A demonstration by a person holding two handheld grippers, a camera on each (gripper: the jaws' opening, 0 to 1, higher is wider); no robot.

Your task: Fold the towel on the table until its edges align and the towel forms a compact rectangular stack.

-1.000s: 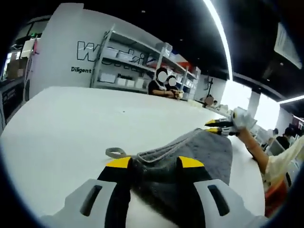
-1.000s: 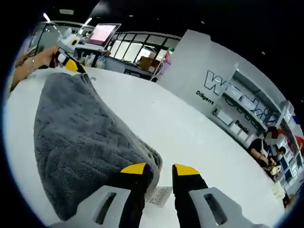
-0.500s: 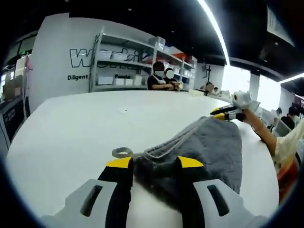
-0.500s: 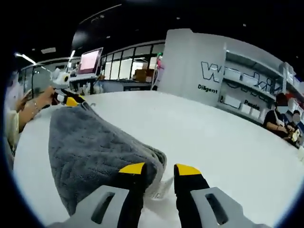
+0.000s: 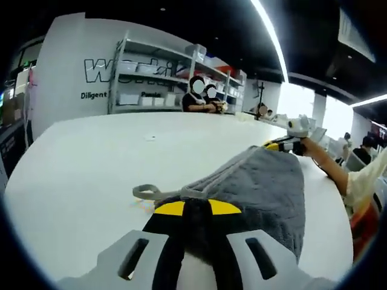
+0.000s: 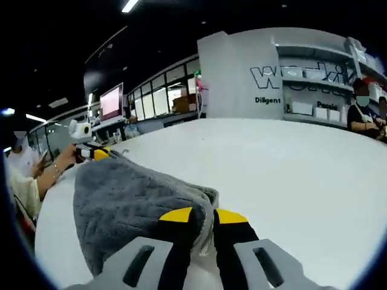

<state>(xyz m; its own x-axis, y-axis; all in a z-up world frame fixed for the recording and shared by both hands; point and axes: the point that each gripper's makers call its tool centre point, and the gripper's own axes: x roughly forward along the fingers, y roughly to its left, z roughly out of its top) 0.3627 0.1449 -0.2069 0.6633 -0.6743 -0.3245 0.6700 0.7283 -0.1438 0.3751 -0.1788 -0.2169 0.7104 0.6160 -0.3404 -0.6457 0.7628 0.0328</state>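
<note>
A grey towel (image 5: pixel 266 184) lies folded on the white table (image 5: pixel 91 163). In the left gripper view my left gripper (image 5: pixel 196 208) is shut on its near corner, just beside a grey hanging loop (image 5: pixel 148 192). The right gripper (image 5: pixel 279 145), held by a hand, pinches the far corner. From the right gripper view the towel (image 6: pixel 130 196) stretches away to the left, and my right gripper (image 6: pixel 203 215) is shut on its thick folded corner. The left gripper (image 6: pixel 97 153) holds the opposite end.
Open white tabletop (image 6: pixel 302 163) spreads beyond the towel. Shelving (image 5: pixel 151 78) and seated people (image 5: pixel 202 99) stand past the far edge. A monitor (image 6: pixel 112 101) and desks are behind the left side. The person's sleeve (image 5: pixel 363 187) is at the right.
Both grippers went from open, straddling the towel's corners, to shut on them. Both views have also dropped lower towards the table.
</note>
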